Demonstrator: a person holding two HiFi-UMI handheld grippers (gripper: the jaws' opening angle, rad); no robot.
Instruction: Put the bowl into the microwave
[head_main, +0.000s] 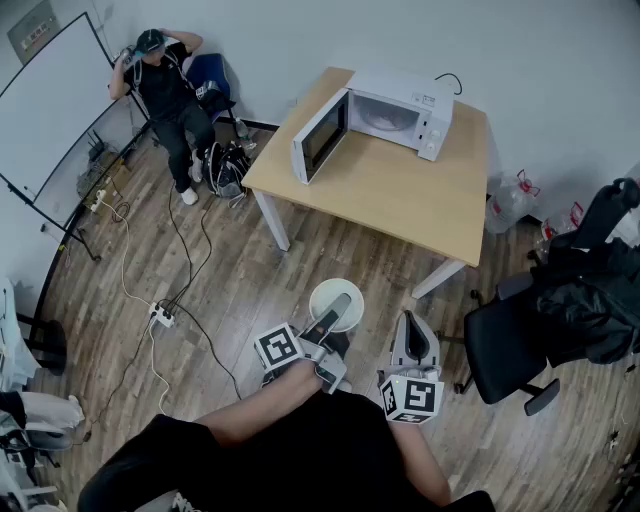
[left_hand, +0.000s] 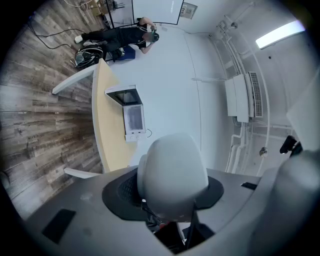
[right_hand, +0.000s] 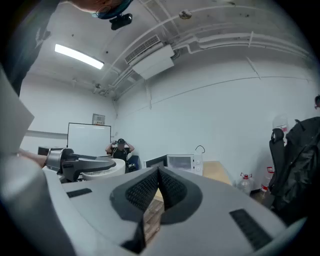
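Above the floor (head_main: 250, 290), well short of the surface (head_main: 400, 195): my left tongs (head_main: 338, 306) clamped on the white bowl (head_main: 320, 297) at its rim. Right tongs (right_hand: 159, 176) pressed together, empty. Microwave (head_main: 400, 105) on the surface, door (head_main: 320, 135) open.

Bright, even light from a ceiling strip (right_hand: 79, 56) (fisheye edges bend and darken).

One bowl (head_main: 322, 298) counted; one microwave (head_main: 385, 115); one tabletop (head_main: 400, 195). Two claws counted: left claw (head_main: 338, 305), right claw (head_main: 413, 322). One whiteboard (head_main: 50, 100) noted, one seated person (head_main: 165, 90), one backpack (head_main: 225, 170), one power strip (head_main: 160, 317) on floor. Two chairs counted: black office chair (head_main: 505, 350), blue chair (head_main: 210, 75). Two water jugs (head_main: 505, 203) counted beside tabletop
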